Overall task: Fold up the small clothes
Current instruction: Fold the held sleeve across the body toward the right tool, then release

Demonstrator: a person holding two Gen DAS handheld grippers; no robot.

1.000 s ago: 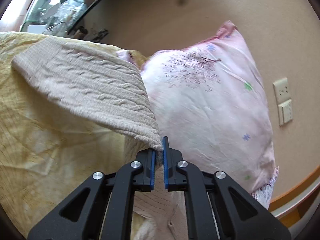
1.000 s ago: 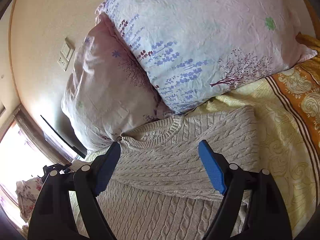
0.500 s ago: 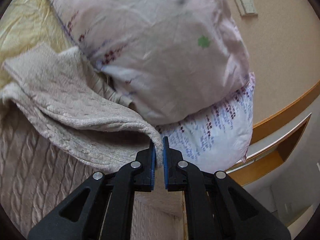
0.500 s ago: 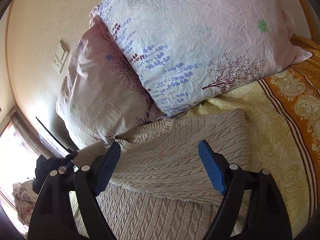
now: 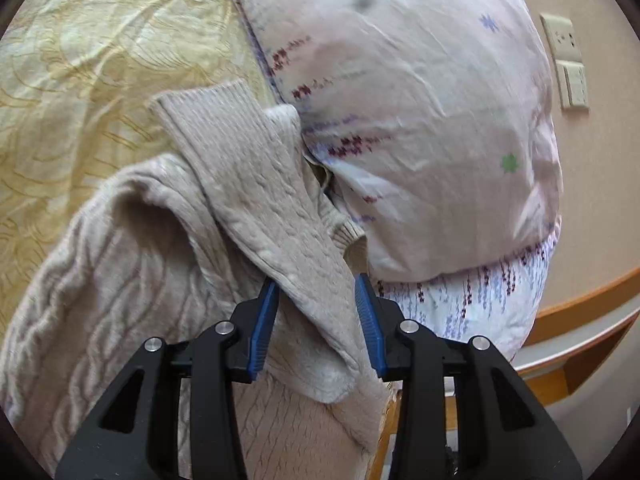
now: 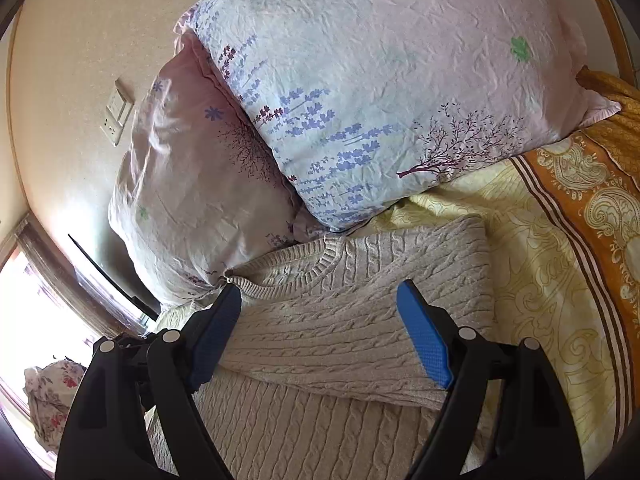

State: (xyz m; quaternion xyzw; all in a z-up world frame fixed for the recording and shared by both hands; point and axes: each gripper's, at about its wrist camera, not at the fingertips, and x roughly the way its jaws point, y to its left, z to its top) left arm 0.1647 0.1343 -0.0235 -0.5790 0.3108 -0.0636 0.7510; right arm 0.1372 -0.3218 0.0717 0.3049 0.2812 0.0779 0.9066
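Two sleeves laid across beige cable-knit sweater (image 6: 360, 320); both grippers' fingers (image 5: 262, 322) released; body fold left.

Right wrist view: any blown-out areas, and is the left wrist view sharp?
Right wrist view: window at lower left is overexposed; sweater crisp. Left wrist view: slight motion blur on the pillow; fisheye bends the headboard edge.

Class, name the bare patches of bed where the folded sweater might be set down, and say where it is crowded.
Free: yellow bedspread right of the sweater, toward the orange border; also bedspread beyond the sleeve. Crowded: the pillows press against the sweater's collar.
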